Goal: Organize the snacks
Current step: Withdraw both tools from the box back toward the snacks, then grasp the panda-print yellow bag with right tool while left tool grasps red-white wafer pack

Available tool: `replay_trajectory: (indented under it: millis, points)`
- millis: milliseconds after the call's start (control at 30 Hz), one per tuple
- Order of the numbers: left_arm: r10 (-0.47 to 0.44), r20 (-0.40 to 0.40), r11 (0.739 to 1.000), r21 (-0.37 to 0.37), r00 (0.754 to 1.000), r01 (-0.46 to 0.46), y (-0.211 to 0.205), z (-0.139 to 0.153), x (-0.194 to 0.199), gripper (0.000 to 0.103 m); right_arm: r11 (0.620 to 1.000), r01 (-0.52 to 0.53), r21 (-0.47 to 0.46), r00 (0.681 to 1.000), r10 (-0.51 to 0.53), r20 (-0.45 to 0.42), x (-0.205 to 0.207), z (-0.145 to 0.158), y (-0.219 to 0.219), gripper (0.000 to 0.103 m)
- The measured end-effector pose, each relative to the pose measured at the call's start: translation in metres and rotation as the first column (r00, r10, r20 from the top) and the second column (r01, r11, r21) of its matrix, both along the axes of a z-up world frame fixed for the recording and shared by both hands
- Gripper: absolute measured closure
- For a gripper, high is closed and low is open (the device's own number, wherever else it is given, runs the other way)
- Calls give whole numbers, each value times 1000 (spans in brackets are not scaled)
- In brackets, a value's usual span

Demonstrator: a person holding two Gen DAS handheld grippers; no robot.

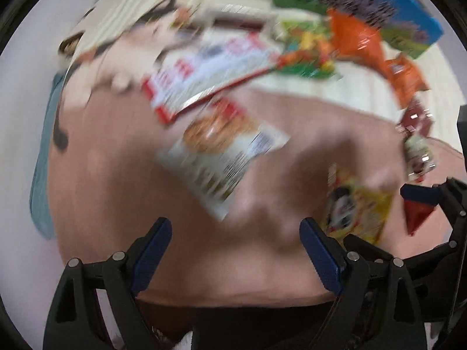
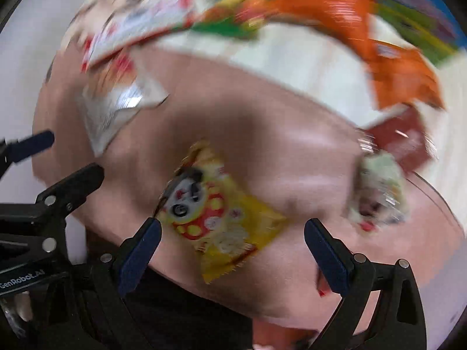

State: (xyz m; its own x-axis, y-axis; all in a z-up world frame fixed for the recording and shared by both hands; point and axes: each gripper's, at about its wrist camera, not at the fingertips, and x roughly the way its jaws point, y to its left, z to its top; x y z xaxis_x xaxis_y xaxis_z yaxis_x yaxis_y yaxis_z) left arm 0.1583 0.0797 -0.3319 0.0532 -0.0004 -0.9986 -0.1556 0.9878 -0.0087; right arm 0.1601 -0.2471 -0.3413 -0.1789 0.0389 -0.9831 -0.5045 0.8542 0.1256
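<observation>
Both views are motion-blurred. Snack packets lie scattered on a pink table (image 1: 116, 175). My left gripper (image 1: 236, 250) is open and empty above the table's near part. A white packet with a brown picture (image 1: 224, 151) lies ahead of it, a red-and-white packet (image 1: 204, 75) beyond. My right gripper (image 2: 233, 250) is open and empty, its fingers either side of a yellow panda packet (image 2: 221, 221), which also shows in the left wrist view (image 1: 359, 207). A pale green-white packet (image 2: 379, 189) lies to the right.
Orange packets (image 2: 402, 75), a dark red packet (image 2: 402, 140) and a green-yellow packet (image 2: 233, 5) lie on a cream surface (image 2: 292, 58) beyond the pink table. A blue box (image 1: 408, 8) stands at the back. The right gripper shows at the left view's edge (image 1: 432, 198).
</observation>
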Motion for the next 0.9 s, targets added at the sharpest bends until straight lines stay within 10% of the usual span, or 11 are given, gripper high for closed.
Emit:
replay_trajectory:
  millis: [267,433,633,900]
  points:
    - [57,-54,998,30,997,-56,14,-18,-21,13,980,-162,-115,985,169,45,-17,-37,24,23]
    - [37,6,997,63,999,-38,18,3,-2,13,986,144,-78,986,-136,98,14,-28,-10,29]
    - [-73,77,991,121,994,63,16,26,55,13,844,536,26,844,-534,-52,48,-32,-68,14]
    - [-465,-80,862,189,882,471,-26,-9,136,13,862,503,66,863,-496,-96,57,-14,-77,8]
